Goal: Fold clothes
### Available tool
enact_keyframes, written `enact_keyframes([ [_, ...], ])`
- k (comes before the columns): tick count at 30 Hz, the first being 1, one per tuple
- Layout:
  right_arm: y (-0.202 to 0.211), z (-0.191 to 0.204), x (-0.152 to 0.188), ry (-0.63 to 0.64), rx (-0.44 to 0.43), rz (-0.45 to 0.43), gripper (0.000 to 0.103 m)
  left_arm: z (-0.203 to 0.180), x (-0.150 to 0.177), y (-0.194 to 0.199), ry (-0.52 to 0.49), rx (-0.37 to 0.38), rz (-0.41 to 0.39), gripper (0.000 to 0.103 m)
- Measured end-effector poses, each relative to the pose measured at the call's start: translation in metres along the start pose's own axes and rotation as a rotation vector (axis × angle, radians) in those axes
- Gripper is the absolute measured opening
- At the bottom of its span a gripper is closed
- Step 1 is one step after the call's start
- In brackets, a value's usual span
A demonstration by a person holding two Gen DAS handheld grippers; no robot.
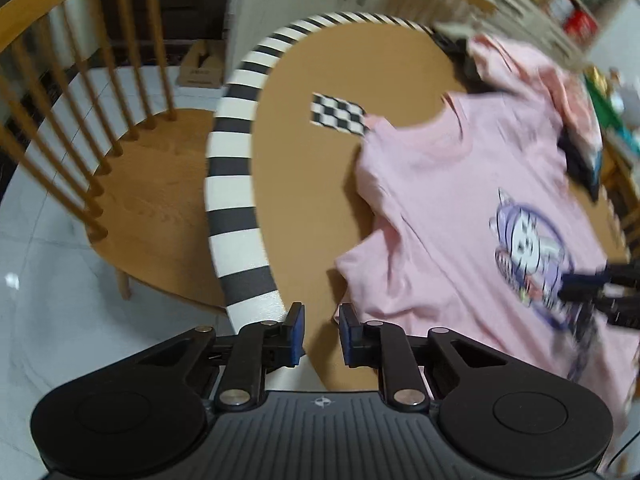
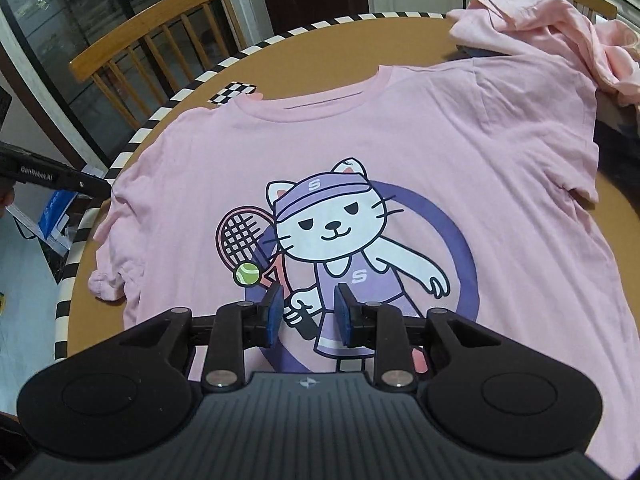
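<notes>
Shirt (image 2: 360,152) lies flat ahead of both my narrow, empty fingers (image 2: 306,312); the left pair (image 1: 321,330) at the worktop (image 1: 320,76) edge could miss the sleeve (image 1: 372,268).

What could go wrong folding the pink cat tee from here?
1. The left sleeve is bunched near the striped table edge; a fold now may trap wrinkles.
2. The right shoulder lies against the pink clothes pile; pulling may drag it.
3. Both tools, left and right, are open, gripping nothing.
</notes>
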State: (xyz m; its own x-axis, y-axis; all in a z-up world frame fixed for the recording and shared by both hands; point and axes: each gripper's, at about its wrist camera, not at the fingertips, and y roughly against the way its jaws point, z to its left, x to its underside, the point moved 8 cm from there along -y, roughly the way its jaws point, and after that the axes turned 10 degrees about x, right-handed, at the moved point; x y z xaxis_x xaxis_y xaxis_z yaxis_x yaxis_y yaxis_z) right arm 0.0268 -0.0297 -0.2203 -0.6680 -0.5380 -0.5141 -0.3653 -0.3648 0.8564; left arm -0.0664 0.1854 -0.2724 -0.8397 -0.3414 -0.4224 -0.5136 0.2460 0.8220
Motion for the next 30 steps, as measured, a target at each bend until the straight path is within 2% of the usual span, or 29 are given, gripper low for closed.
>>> enact_keyframes([
  [4,-0.002,0.002,0.0,-0.009,-0.002,0.014,0.029,-0.015,-0.003,-0.012,-0.107,0.002,0.029,0.019],
  [7,-0.001,0.002,0.001,-0.011,-0.003,0.023,0.03,-0.024,-0.002,-0.019,-0.163,0.017,0.055,0.022],
  [10,-0.001,0.002,0.002,-0.01,0.004,0.027,0.03,-0.029,-0.003,-0.023,-0.192,0.01,0.065,0.021],
  [11,-0.001,0.002,0.002,-0.011,0.006,0.029,0.03,-0.03,-0.004,-0.024,-0.185,0.005,0.066,0.013],
  [14,-0.003,0.0,0.005,-0.023,0.007,0.042,0.03,-0.032,-0.004,-0.026,-0.159,-0.014,0.073,0.006],
  [17,-0.004,0.001,0.008,-0.019,0.009,0.053,0.035,-0.034,-0.003,-0.026,-0.128,-0.074,0.065,0.004],
  [21,-0.004,0.001,0.01,-0.006,0.006,0.055,0.035,-0.031,0.006,-0.011,-0.078,-0.16,0.03,0.004],
  [26,-0.007,-0.001,0.01,0.005,0.01,0.057,0.035,-0.011,0.024,0.022,0.039,-0.206,0.002,0.004],
  [30,-0.007,-0.002,0.009,0.018,0.008,0.056,0.038,-0.002,0.034,0.04,0.11,-0.198,-0.006,0.004],
])
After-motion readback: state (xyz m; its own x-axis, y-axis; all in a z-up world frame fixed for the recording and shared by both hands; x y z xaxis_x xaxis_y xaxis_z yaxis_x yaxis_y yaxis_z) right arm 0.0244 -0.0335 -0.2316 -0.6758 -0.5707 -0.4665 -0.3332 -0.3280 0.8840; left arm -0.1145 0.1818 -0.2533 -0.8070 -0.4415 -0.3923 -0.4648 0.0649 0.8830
